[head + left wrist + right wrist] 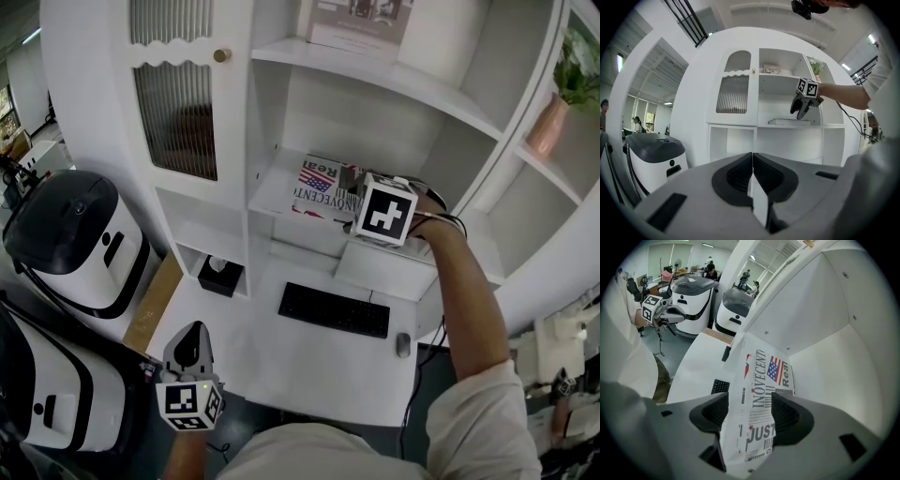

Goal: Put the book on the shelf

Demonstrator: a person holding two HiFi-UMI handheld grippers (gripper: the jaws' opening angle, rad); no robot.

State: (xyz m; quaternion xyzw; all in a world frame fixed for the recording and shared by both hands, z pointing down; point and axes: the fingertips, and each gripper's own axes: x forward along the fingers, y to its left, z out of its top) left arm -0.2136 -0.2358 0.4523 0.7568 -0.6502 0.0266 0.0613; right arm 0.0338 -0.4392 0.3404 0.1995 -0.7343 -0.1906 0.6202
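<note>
The book (319, 187) lies flat on the white shelf (269, 192), cover up, in the middle compartment above the tabletop (300, 361) with the keyboard (333, 309). The right gripper (367, 210) hangs over the book's right end. Its jaws stand wide apart, one on each side of the book, and grip nothing. The left gripper (191, 339) hangs low at the near left, well apart, jaws closed together and empty.
</note>
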